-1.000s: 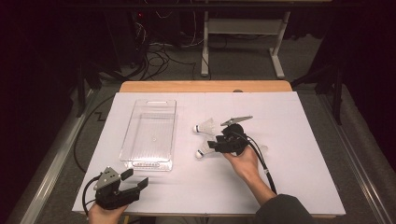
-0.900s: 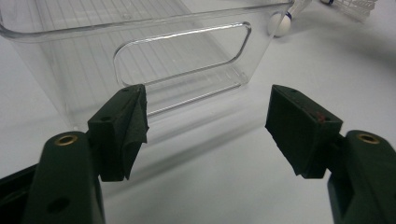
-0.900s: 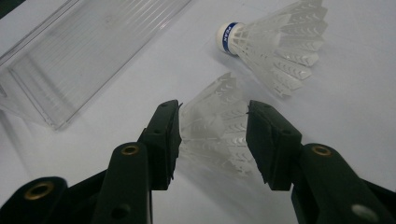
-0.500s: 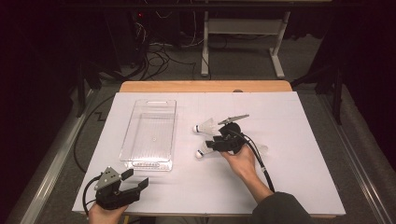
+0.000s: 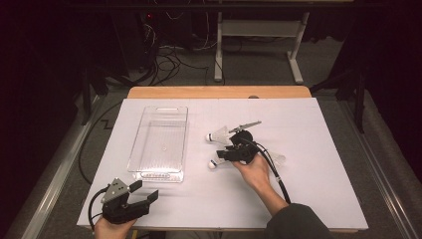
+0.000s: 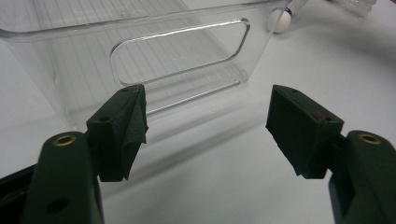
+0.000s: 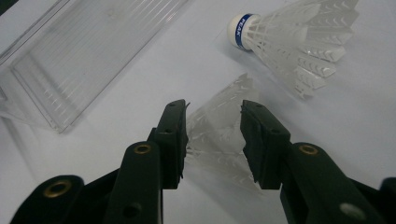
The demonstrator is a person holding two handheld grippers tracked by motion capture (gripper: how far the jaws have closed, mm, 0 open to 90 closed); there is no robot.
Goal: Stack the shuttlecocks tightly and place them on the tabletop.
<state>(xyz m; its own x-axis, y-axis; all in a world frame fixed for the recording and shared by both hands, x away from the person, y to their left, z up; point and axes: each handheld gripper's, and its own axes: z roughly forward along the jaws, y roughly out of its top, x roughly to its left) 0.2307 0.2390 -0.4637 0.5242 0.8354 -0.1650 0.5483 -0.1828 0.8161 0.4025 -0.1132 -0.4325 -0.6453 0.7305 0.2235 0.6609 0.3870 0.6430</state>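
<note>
My right gripper (image 7: 212, 140) had its jaws closed in on the feather skirt of a shuttlecock (image 7: 219, 128); the pads sat on either side of the white plastic vanes, and I could not tell for certain whether both pads touched it. In the high view that shuttlecock (image 5: 215, 162) lay on the white table (image 5: 318, 199), its cork pointing toward the clear plastic bin (image 5: 159, 144). A second shuttlecock (image 7: 299, 39), with a blue band at its cork, lay just beyond the jaws, apart from them. My left gripper (image 6: 208, 133) was spread wide with nothing between the jaws, low over the table near its front edge. It faced the bin's near end wall with the handle cutout (image 6: 180, 53).
</note>
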